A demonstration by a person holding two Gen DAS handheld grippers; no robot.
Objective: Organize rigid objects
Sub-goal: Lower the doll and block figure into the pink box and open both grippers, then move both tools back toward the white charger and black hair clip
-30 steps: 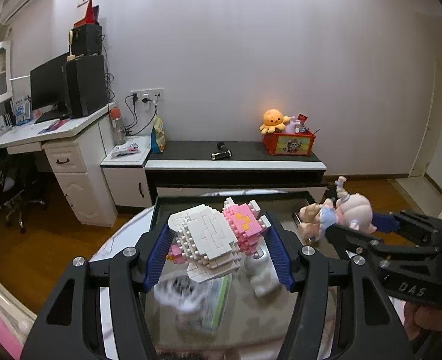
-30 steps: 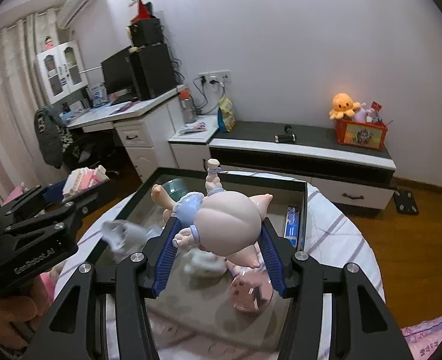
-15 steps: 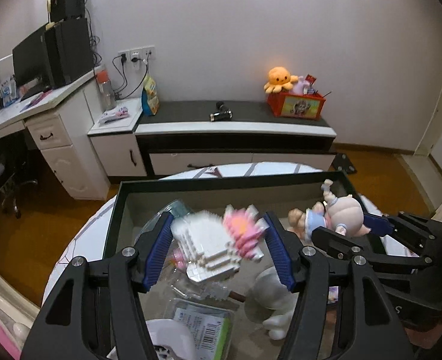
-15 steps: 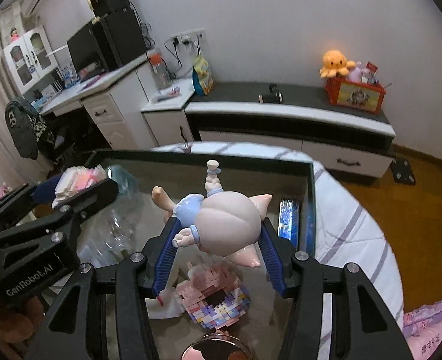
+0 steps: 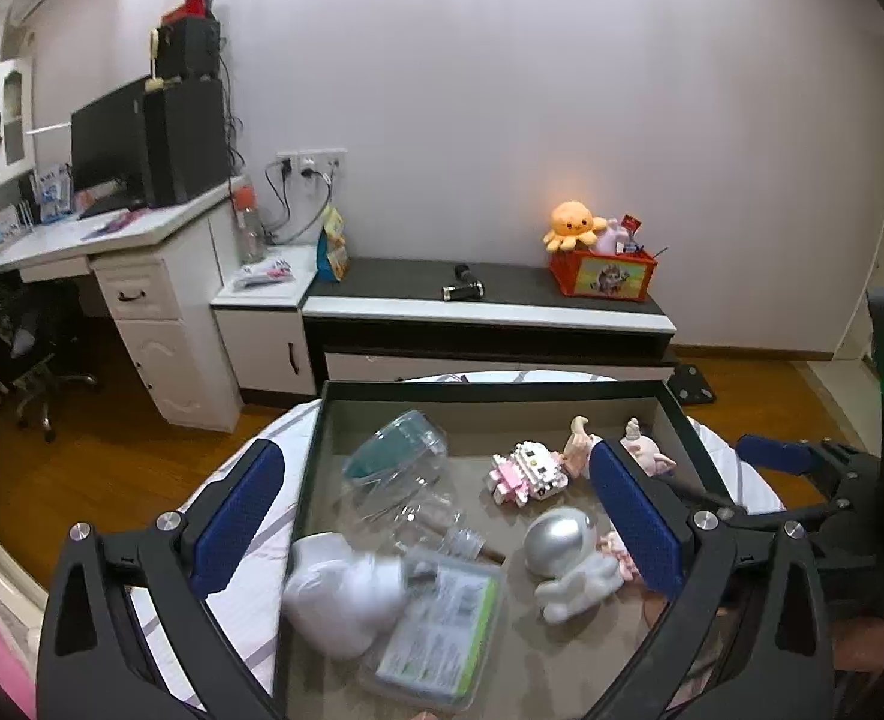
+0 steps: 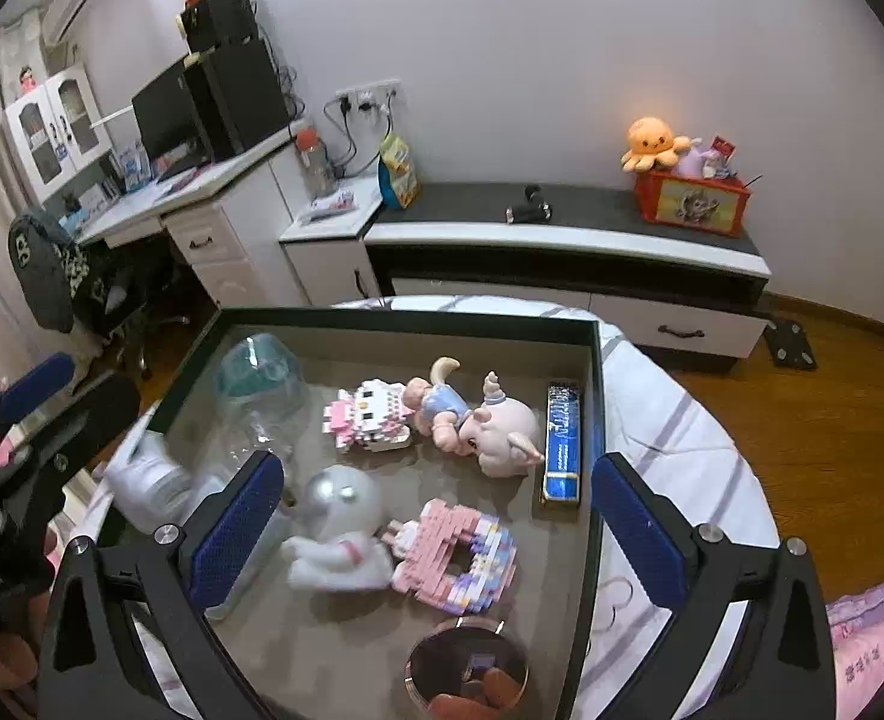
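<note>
my left gripper (image 5: 442, 516) has its jaws spread as wide as they go, they have just been opening, and nothing is pressed between the blue pads. my right gripper (image 6: 430, 516) is the same: jaws wide apart, just opened, holding nothing.

both hang over the dark tray (image 6: 592, 420) that sits on the round striped table (image 6: 682, 420). the white and pink block cat (image 6: 370, 417) lies on the tray floor near the middle, not in my grip. the pig doll (image 6: 490, 423) lies on its side just right of it, touching it. a blue flat box (image 6: 564, 444) lies along the right wall of the tray. closer to me are a silver-headed astronaut figure (image 6: 337, 525) and a pink block ring (image 6: 460, 558), touching each other. a clear jar with a teal lid (image 6: 259, 378) lies at the left side. a white soft thing (image 5: 340, 597) is blurred at the near left corner, so i cannot tell what it is.
</note>
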